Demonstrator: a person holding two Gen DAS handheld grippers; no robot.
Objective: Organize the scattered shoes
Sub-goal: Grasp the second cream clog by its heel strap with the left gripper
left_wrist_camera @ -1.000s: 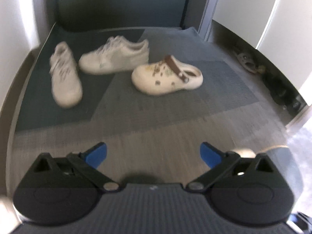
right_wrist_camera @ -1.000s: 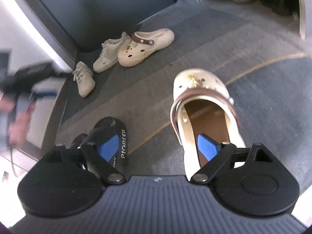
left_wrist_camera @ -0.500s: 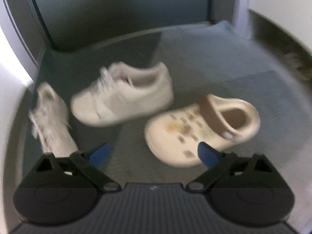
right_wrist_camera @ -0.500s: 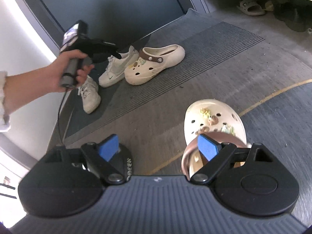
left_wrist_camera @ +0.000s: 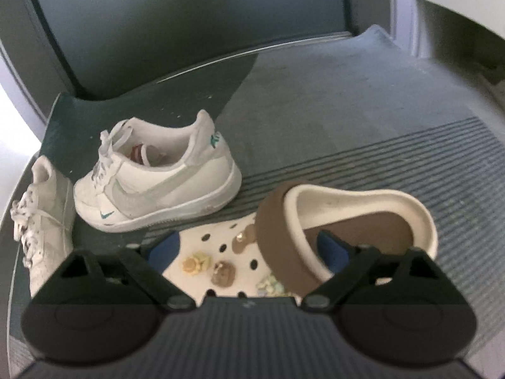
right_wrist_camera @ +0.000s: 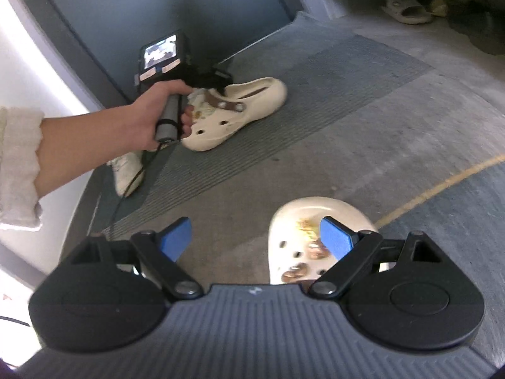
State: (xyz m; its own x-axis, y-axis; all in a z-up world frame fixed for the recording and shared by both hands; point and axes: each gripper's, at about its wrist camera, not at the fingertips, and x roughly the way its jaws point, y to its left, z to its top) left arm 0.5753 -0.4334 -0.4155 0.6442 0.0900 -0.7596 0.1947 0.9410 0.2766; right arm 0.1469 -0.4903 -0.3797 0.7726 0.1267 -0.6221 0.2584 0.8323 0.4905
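Carpet (right_wrist_camera: 331, 120) in grey ribbed panels below dark wall (left_wrist_camera: 189, 15).

You had clog (left_wrist_camera: 315, 230) on mat (left_wrist_camera: 394, 120), sneaker (left_wrist_camera: 157, 186) behind-left of it, second sneaker (left_wrist_camera: 44, 221) further left, other clog (right_wrist_camera: 315, 240) nearer you.

white sneaker (left_wrist_camera: 157, 186) crowds clog (left_wrist_camera: 315, 240) (far side); bare carpet (left_wrist_camera: 410, 110) rightward

I count two white sneakers (left_wrist_camera: 154, 186) (left_wrist_camera: 42, 221). Two cream clogs (right_wrist_camera: 240, 110) (right_wrist_camera: 315, 240) as well, and two grippers (left_wrist_camera: 249, 249) (right_wrist_camera: 255, 237).
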